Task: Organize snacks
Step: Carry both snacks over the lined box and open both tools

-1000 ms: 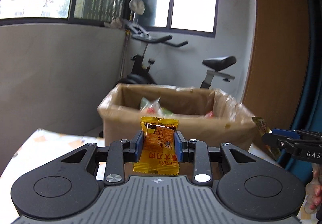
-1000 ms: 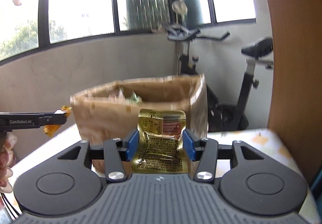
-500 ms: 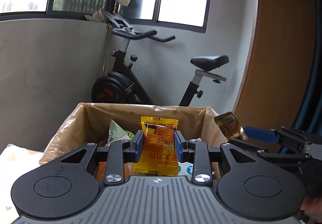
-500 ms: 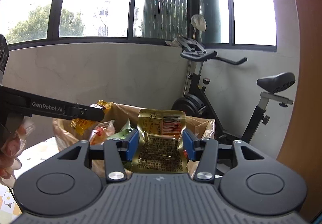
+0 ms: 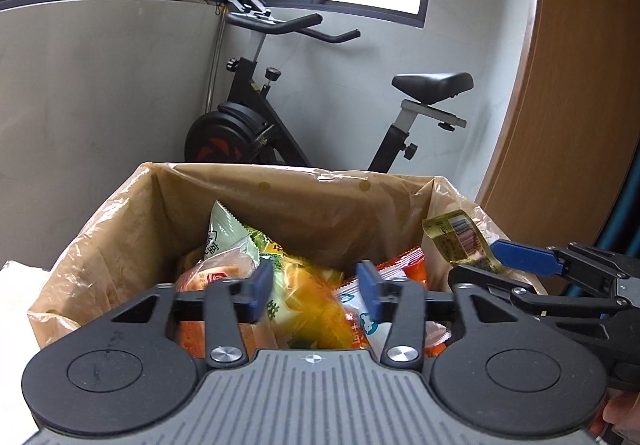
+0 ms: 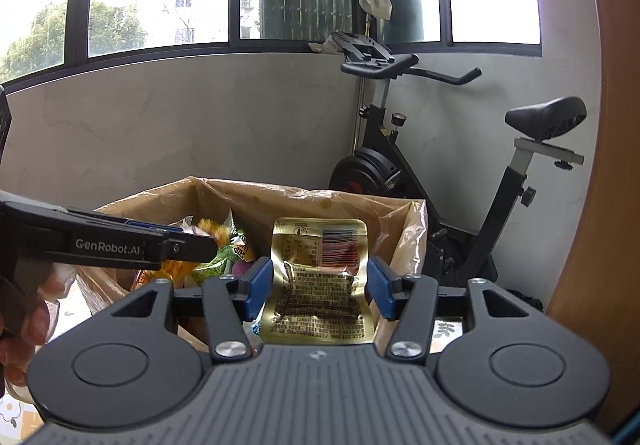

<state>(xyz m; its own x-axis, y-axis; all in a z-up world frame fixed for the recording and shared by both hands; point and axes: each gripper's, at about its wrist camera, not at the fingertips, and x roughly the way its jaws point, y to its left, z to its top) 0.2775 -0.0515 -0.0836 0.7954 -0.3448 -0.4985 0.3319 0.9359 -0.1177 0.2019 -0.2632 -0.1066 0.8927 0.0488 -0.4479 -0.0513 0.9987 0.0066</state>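
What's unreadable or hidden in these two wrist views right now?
- Orange packet, left wrist view: motion-blurred between the just-opened jaws of the left gripper, so its print is unreadable.
- Cardboard box floor, both views: buried under snacks and hidden by the gripper bodies.
- Gold packet, right wrist view: the right gripper jaws have just been opening, and it is unclear whether the pads still touch the packet.
- Tablecloth: cut off by the frame edge.

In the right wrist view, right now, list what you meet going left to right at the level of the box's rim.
Left tongs, reaching in from the left → blurred orange packet at their tip → gold packet between the right tongs' pads → right wall of the lined box → exercise bike.
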